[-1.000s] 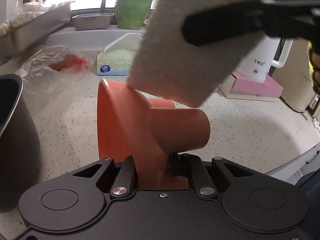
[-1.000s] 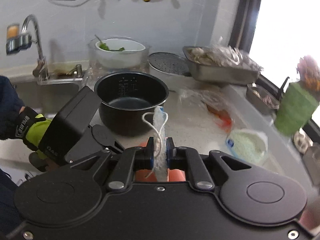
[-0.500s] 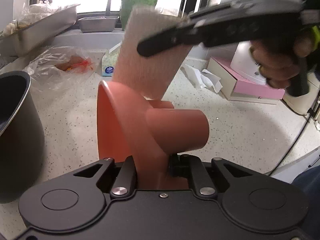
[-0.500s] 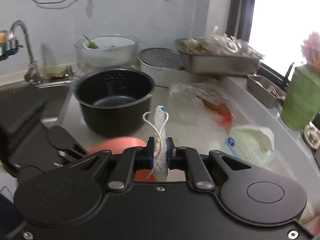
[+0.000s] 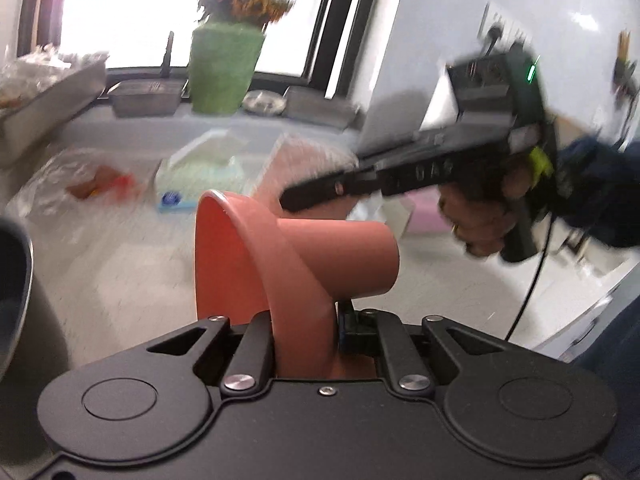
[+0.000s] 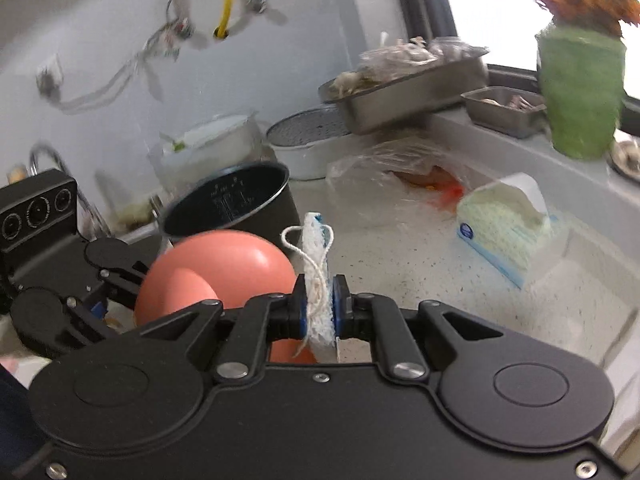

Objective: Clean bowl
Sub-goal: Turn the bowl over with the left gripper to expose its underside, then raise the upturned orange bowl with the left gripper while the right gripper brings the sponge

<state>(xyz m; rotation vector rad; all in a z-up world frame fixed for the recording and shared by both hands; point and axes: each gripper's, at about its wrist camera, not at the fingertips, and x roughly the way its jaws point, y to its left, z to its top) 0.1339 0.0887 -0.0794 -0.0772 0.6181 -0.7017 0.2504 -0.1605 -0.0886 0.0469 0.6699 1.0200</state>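
A speckled white countertop [image 6: 460, 280] runs beneath a window [image 5: 132, 8]. The left gripper [image 5: 306, 328] pinches the orange bowl's [image 5: 240, 248] rim. At the bowl's two o'clock, the right gripper [image 6: 320, 312] clamps a white scrubbing cloth [image 6: 316, 264].

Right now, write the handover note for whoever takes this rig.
Left gripper: shut on the orange bowl, gripping its wall, bowl held on edge above the counter.
Right gripper: shut on the white scouring cloth, beside the bowl's outside.
Done: both items picked up.
Left: whether wiping is finished cannot be told; wipe inside and outside, then set both down.
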